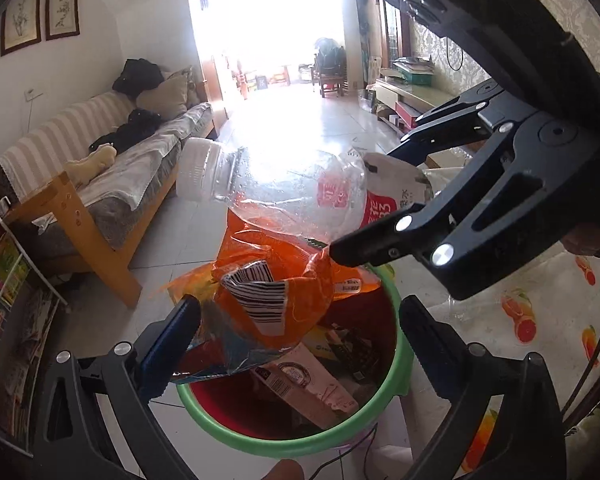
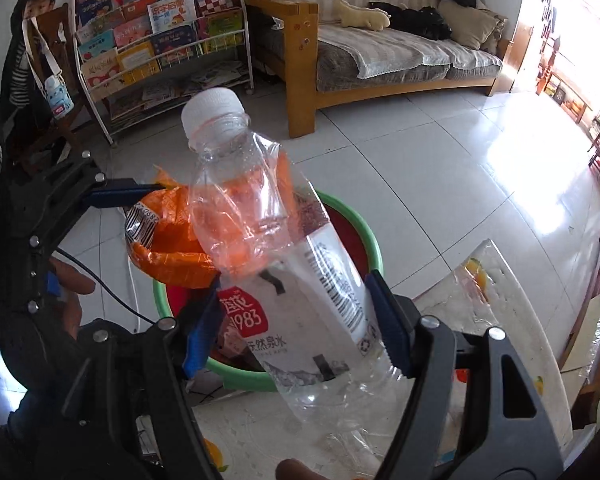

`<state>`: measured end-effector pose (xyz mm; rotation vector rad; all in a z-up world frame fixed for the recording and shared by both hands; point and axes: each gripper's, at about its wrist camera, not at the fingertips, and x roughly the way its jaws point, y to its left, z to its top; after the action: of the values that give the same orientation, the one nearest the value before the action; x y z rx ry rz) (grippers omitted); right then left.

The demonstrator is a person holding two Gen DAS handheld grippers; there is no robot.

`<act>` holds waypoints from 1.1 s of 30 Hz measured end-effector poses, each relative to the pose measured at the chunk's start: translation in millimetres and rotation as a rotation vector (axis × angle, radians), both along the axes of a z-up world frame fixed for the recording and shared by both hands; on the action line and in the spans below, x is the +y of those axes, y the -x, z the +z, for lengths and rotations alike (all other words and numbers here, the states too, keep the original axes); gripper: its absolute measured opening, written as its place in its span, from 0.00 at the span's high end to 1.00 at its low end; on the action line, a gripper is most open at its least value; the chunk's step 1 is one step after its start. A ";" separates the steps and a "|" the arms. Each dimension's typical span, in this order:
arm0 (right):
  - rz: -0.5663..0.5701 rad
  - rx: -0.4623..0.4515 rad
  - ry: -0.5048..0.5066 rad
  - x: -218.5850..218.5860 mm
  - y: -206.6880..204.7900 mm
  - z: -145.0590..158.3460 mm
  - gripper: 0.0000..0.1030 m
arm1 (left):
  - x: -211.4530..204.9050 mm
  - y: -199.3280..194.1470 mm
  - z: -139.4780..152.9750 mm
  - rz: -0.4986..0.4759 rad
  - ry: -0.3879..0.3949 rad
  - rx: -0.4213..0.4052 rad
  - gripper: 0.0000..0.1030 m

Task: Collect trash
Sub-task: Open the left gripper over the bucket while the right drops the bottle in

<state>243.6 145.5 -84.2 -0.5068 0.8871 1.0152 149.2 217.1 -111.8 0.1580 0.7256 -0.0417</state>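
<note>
Clear plastic, crumpled and capped in white, fills the centre of the right wrist view: a bottle (image 2: 284, 264) clamped at its labelled middle between the blue pads of the right gripper (image 2: 296, 332), tilted with its cap toward the upper left of the frame. Below it sits a green-rimmed bin (image 2: 364, 240) on the tiled floor (image 2: 440, 168). In the left wrist view, the left gripper (image 1: 300, 340) angles down over the bin, an orange wrapper (image 1: 268, 280) touching its left pad, though whether the jaws are pinching it cannot be told. Fingertips (image 2: 296, 468) show at the bottom edge.
</note>
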 end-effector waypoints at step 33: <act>-0.076 0.013 -0.032 29.1 -1.7 -16.4 0.35 | 48.1 12.4 3.1 0.229 -0.082 -0.022 0.07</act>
<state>245.3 174.6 -100.6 -0.4368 0.8933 0.9630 136.8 265.2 -108.7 0.1526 0.7201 0.2083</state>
